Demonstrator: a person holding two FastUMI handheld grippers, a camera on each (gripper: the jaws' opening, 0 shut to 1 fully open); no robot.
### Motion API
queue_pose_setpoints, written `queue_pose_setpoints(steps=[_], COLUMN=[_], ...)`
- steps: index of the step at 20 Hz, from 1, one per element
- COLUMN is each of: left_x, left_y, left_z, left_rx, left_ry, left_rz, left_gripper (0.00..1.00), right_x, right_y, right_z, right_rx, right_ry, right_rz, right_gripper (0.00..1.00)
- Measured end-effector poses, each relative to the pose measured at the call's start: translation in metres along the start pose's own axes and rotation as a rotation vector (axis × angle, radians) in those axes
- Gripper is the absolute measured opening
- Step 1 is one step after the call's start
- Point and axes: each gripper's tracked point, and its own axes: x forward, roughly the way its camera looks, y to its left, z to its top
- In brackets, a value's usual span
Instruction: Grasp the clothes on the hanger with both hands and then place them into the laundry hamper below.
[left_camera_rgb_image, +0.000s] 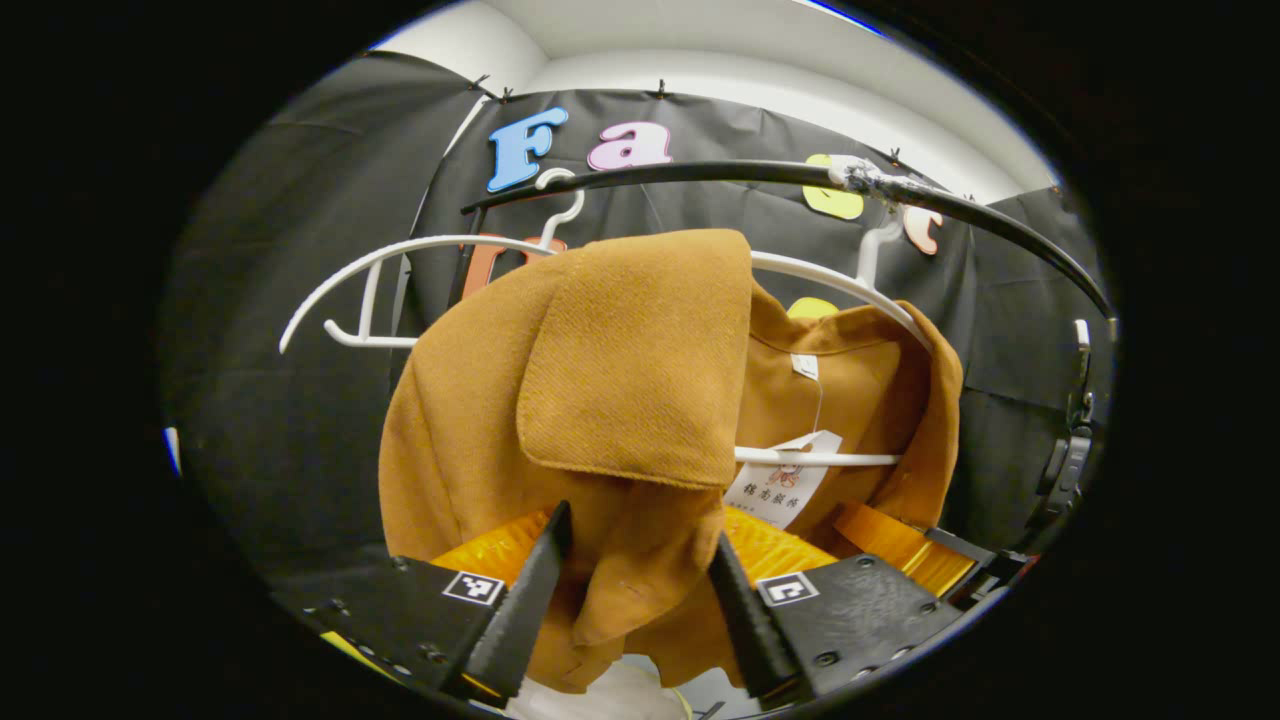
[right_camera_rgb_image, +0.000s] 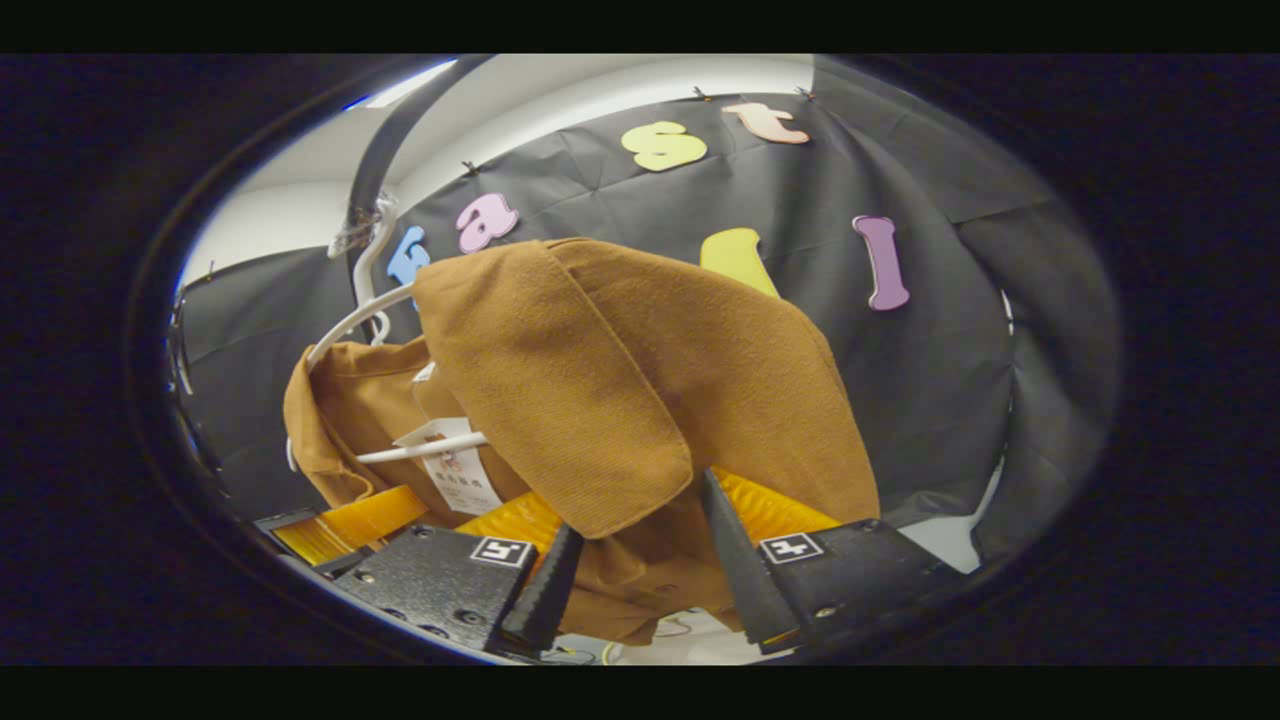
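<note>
Brown coat hangs on white hanger from black rail; left gripper jaws spread wide, coat fabric between, unclamped; right gripper same, open around coat's lower fold.

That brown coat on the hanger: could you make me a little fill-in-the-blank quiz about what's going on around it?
1. The coat hangs on a hanger whose colour is ____.
2. The hanger hooks over a rail that is ____ in colour.
3. A paper ____ dangles inside the coat's collar.
4. The fingers of the left hand-held gripper stand on either side of a fold of the ____.

Missing words: white; black; tag; coat
</note>
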Motion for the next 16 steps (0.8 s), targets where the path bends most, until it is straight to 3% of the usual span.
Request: queue_pose_setpoints(steps=[3,4,5,6,8,9,14,16], left_x=[0.007,0.007,0.009,0.007,0.005,0.004,-0.005,-0.011], left_y=[0.001,0.003,0.002,-0.001,0.008,0.008,0.017,0.022], left_z=[-0.001,-0.001,0.0,0.001,0.005,0.005,0.007,0.015], left_rx=[0.006,0.006,0.001,-0.009,-0.026,-0.048,-0.084,-0.063], left_ry=[-0.006,-0.006,-0.008,-0.008,-0.016,-0.013,-0.006,-0.033], left_rz=[-0.006,-0.009,-0.022,-0.043,-0.042,-0.06,-0.073,-0.066], left_gripper=[0.38,0.27,0.15,0.09,0.1,0.16,0.01,0.05], right_x=[-0.004,-0.005,-0.006,-0.008,-0.011,-0.014,-0.024,-0.026], right_y=[-0.003,-0.001,-0.001,-0.004,-0.015,-0.02,-0.034,-0.041], right_z=[0.004,0.003,0.005,0.007,0.017,0.024,0.052,0.059], right_rx=[0.01,0.013,0.011,0.006,0.0,0.009,0.07,0.08], right_ry=[-0.011,-0.015,-0.017,-0.023,-0.049,-0.07,-0.135,-0.145], right_rz=[0.024,0.038,0.046,0.048,0.03,0.027,0.041,0.032], right_gripper=[0.49,0.36,0.32,0.2,0.15,0.13,0.07,0.07])
